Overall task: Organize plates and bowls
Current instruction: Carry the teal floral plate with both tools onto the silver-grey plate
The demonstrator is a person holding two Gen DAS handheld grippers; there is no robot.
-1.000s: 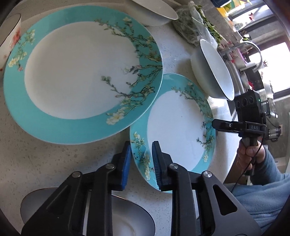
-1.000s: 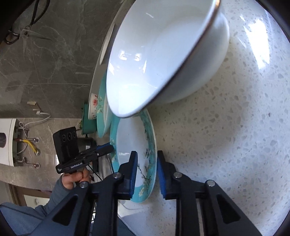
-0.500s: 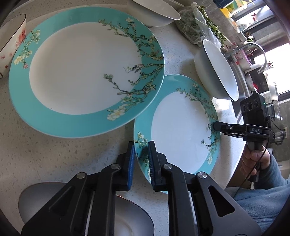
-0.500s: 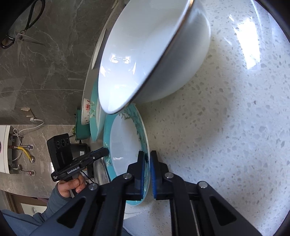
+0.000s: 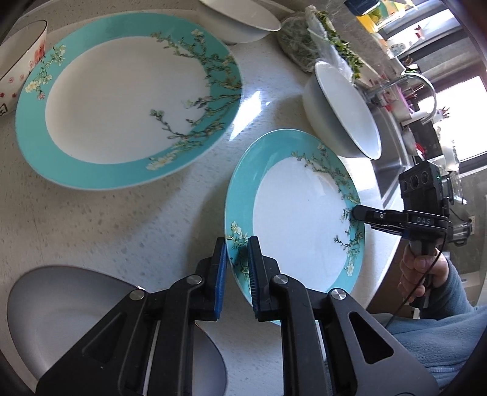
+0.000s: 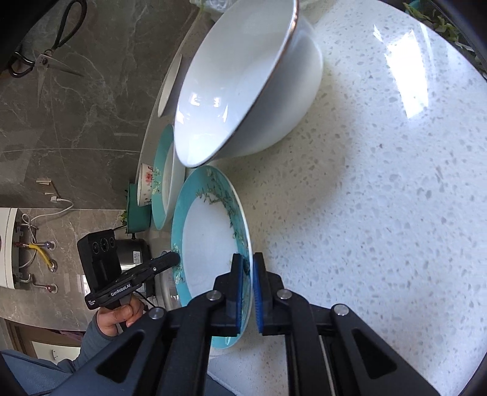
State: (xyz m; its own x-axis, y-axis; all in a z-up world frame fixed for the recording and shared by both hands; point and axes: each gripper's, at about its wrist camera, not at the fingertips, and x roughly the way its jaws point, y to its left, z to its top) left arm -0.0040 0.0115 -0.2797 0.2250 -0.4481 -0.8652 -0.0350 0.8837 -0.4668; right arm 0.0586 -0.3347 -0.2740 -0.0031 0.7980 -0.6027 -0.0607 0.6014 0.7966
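Observation:
A small turquoise-rimmed plate (image 5: 298,219) with a blossom pattern is gripped on two sides and is now apart from the large matching plate (image 5: 121,103). My left gripper (image 5: 236,252) is shut on its near rim. My right gripper (image 6: 248,271) is shut on the opposite rim of the small plate (image 6: 210,240) and also shows in the left wrist view (image 5: 362,213). The plate looks lifted and tilted off the counter. A white bowl (image 5: 344,112) stands just beyond it, seen large in the right wrist view (image 6: 243,85).
A shallow white bowl (image 5: 76,316) lies at the near left. A flower-printed bowl (image 5: 21,61) stands far left, another white bowl (image 5: 243,18) at the back, a bag of greens (image 5: 310,45) beside it. The sink (image 5: 392,152) and counter edge lie to the right.
Both grippers closed on the small plate's rims. The plate has come out from under the large plate's edge and moved right and toward me, clear of it.

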